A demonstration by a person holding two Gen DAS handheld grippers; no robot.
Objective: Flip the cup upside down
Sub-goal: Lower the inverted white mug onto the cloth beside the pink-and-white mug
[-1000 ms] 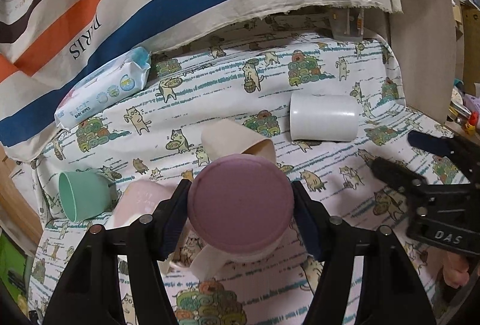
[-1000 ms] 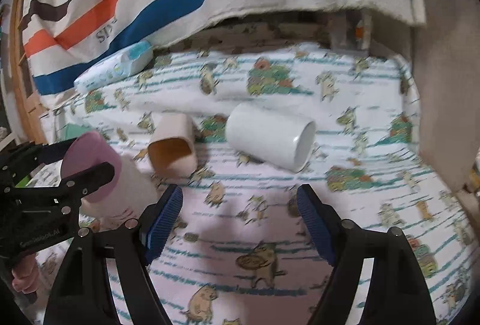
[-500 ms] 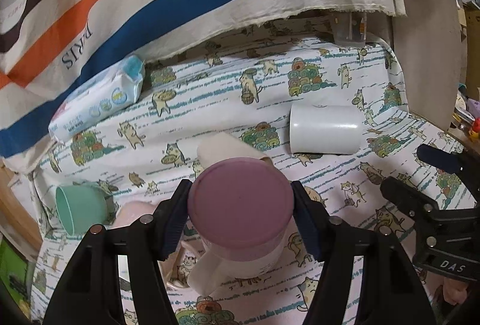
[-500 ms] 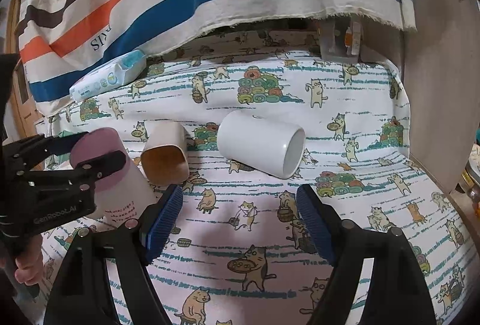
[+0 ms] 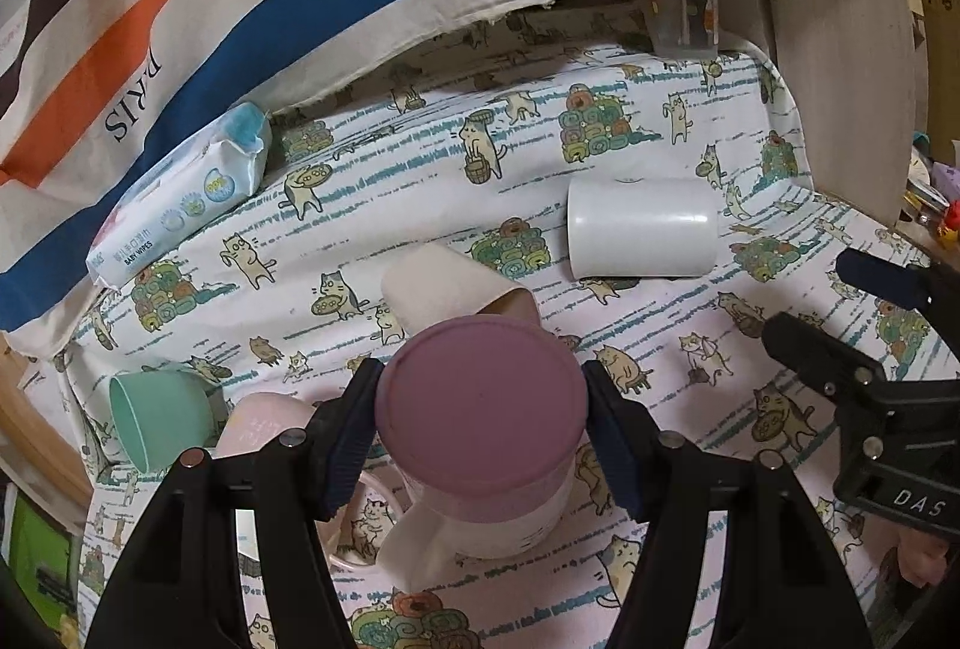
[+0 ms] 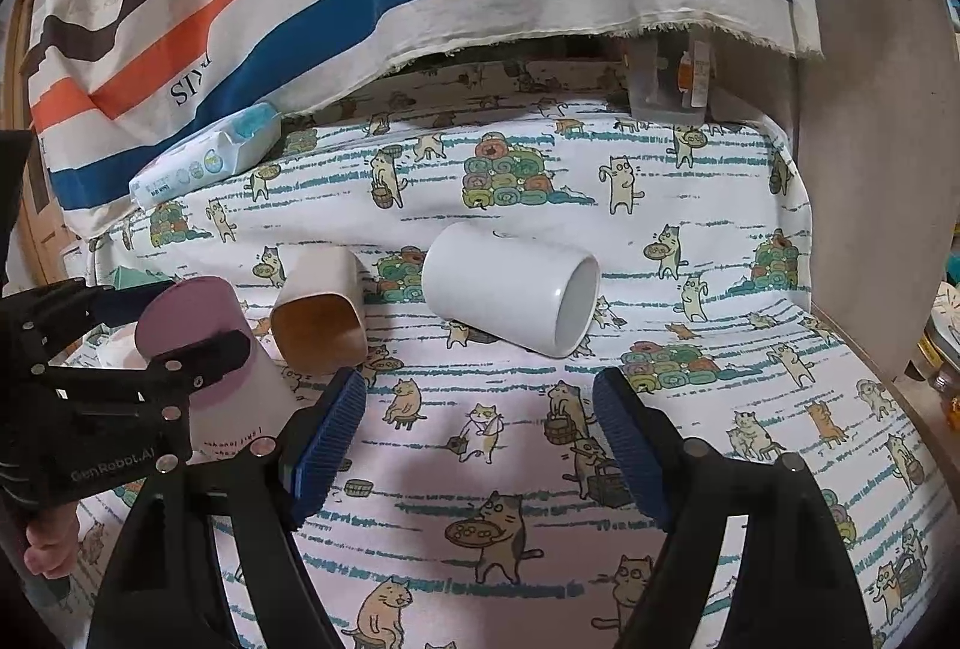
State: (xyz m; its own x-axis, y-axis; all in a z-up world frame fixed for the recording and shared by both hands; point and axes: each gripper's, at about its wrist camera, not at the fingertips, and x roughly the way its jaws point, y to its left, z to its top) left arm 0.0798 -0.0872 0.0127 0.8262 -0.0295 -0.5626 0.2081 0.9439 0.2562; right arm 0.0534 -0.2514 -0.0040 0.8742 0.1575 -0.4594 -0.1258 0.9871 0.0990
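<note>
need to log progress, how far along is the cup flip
Mostly turned: the mauve-bottomed pale pink mug is gripped by the left gripper with its base facing up. In hand: it looks near the cat-print cloth, contact unclear. Left: release it. The open right gripper holds nothing; the white cylindrical cup and beige square cup lie on their sides.
</note>
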